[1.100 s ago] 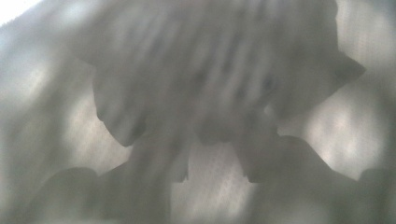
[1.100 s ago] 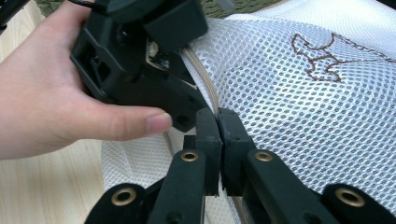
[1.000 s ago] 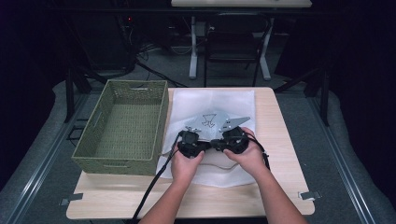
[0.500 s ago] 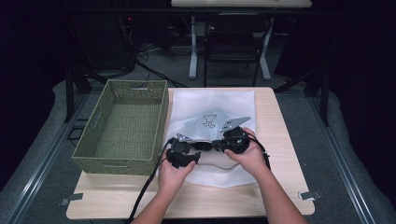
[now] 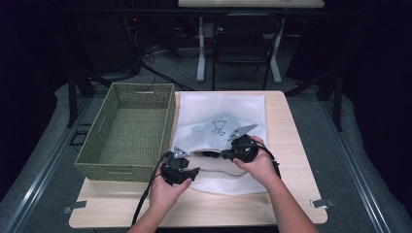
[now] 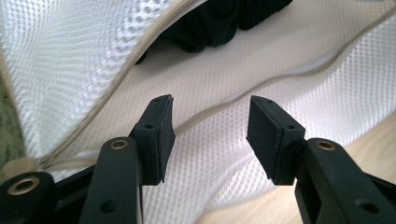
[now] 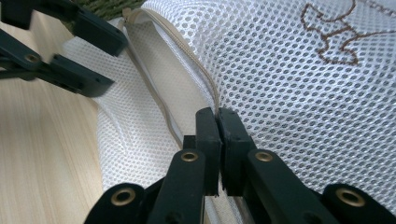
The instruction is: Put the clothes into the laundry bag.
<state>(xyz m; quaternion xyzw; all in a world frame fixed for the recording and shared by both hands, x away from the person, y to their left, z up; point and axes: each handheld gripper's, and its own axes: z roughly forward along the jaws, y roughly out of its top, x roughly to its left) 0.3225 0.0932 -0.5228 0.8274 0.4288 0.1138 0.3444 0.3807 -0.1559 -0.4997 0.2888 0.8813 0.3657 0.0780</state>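
A white mesh laundry bag (image 5: 221, 114) lies on the table, its zipped mouth toward me. My right gripper (image 5: 216, 154) is shut on the upper zipper edge (image 7: 187, 51) of the mouth and holds that layer up. A brown embroidered mark (image 7: 336, 28) shows on the mesh. A dark garment (image 6: 219, 23) sits inside the opening. My left gripper (image 6: 210, 135) stands open just over the lower mesh layer (image 6: 289, 93) near the bag's front left corner, with nothing between its fingers. In the right gripper view the left gripper (image 7: 112, 65) is at the upper left.
A green woven basket (image 5: 121, 172) stands on the left of the light wooden table (image 5: 286, 194), close to the bag's left edge. Bare table runs along the front and right. Dark floor, cables and chair legs lie beyond the far edge.
My left gripper has moved left and back toward me, away from the right gripper. The right gripper keeps its hold on the bag's upper edge.
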